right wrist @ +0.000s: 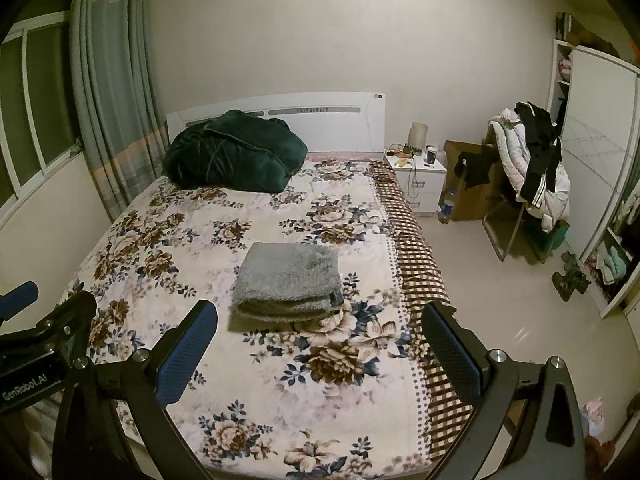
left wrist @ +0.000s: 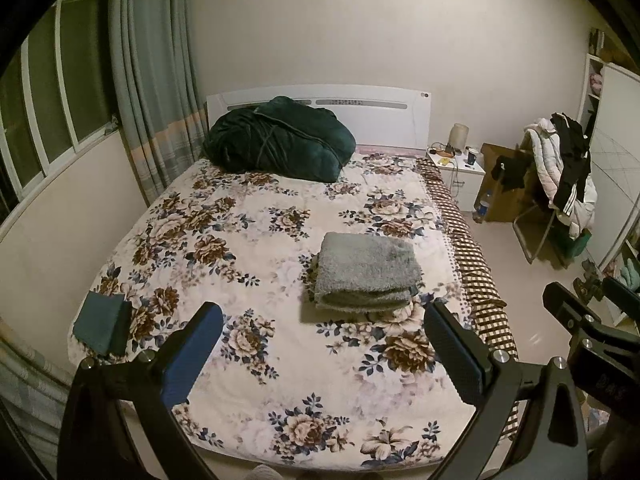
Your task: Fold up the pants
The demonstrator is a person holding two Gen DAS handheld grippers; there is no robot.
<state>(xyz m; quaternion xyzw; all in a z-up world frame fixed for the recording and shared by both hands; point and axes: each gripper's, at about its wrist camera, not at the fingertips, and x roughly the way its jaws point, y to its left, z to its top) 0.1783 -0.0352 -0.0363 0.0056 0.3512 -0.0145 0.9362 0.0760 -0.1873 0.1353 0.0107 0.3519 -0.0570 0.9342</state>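
Left gripper held raised, jaws spread wide, nothing between them; blue-padded finger on the left, dark textured finger on the right, both aimed toward the far side. Right gripper likewise raised and spread wide, holding nothing, fingers angled forward. Both side by side at about the same height, the right one's black frame visible at the right edge of the left wrist view, the left one's at the left edge of the right wrist view.
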